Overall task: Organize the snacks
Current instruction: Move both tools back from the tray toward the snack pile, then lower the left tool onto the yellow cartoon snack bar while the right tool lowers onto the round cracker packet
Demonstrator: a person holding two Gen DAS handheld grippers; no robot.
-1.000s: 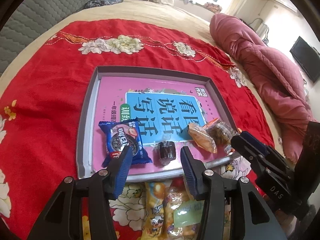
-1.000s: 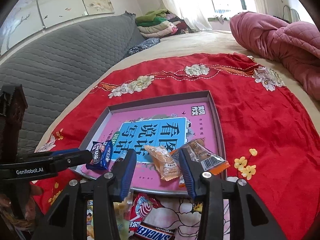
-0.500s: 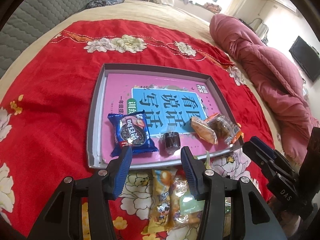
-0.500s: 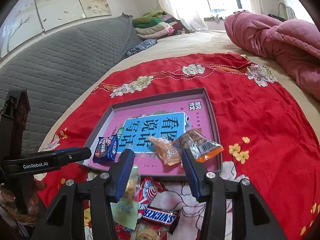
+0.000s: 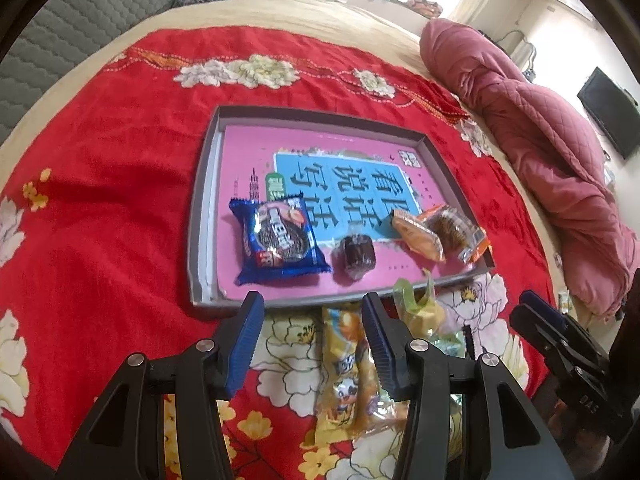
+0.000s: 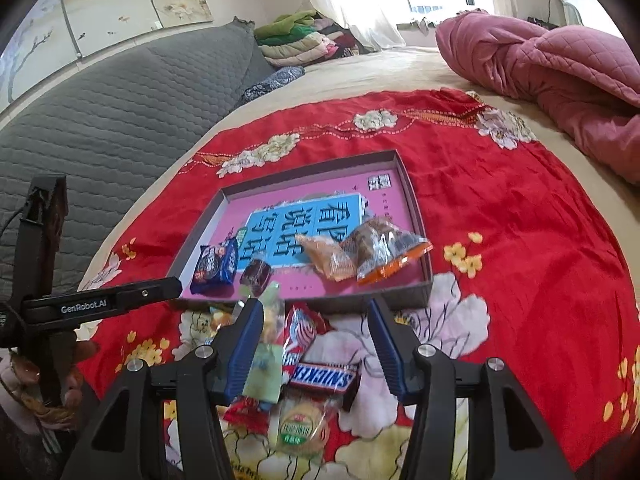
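change: both claws sit further back from the tray than a second ago; more of the loose pile shows under them, tray contents unmoved.
left claw [image 5: 312,312]: jaws apart, nothing clamped; yellow pack [image 5: 344,364] lies below the gap.
right claw [image 6: 316,320]: jaws opening, nothing pressed between them; Snickers [image 6: 324,374] and red pack [image 6: 298,330] lie below the gap.
tray [image 5: 200,216]: just ahead of both claws, on the red cloth [image 5: 100,160]; pink book [image 5: 320,152] lines its floor.
in tray: Oreo pack [image 5: 278,240] ahead-left of left claw, brown cake [image 5: 357,255] straight ahead, orange pack [image 5: 418,236] and clear cookie pack [image 5: 456,232] ahead-right.
axes: Oreo pack runs away from left claw; Snickers lies crosswise to right claw; yellow pack runs lengthwise along left claw.
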